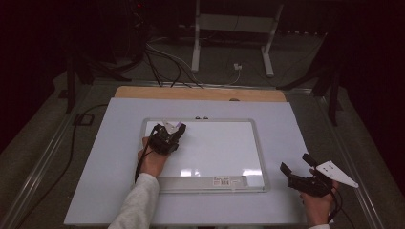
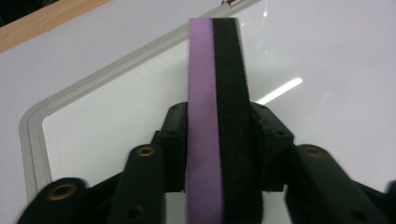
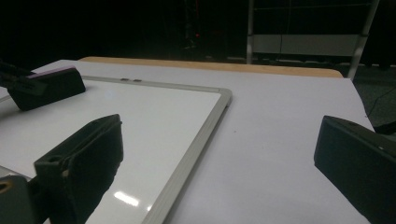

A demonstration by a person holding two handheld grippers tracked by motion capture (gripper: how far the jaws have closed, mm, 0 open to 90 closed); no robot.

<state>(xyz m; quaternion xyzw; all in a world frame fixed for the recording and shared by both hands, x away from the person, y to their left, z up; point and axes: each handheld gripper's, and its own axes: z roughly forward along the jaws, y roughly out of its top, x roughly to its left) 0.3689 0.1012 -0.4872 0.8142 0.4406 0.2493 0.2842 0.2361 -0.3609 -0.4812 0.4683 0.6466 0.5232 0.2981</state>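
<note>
Between the jaws of the left gripper (image 2: 219, 154) sits a whiteboard eraser (image 2: 217, 116), purple foam on one side and black felt on the other, clamped on its two broad faces and pointing away from the hand toward the far-left corner of the whiteboard (image 1: 255, 143). In the high view this gripper (image 1: 168, 136) hovers over the board's far-left area, and the eraser (image 1: 177, 127) sticks out past the jaws, near the aluminium frame. The step in hand looks like wiping the board, and to do it well the felt should be turned flat against the white surface, pressed evenly, and drawn in long overlapping strokes that stop short of the frame, so the foam does not catch on the rim. The board looks already clean where it can be seen; any faint marks are too small to tell. The right gripper (image 1: 298, 175) rests off the board's near-right corner on the pale table top (image 1: 105, 181), its jaws spread wide and holding nothing; from its own view the eraser (image 3: 46, 86) shows at far left. A barcode label (image 1: 222, 181) sits on the near frame. Nothing lies on the board to block a stroke; cables and a stand on the floor lie well beyond the table.
</note>
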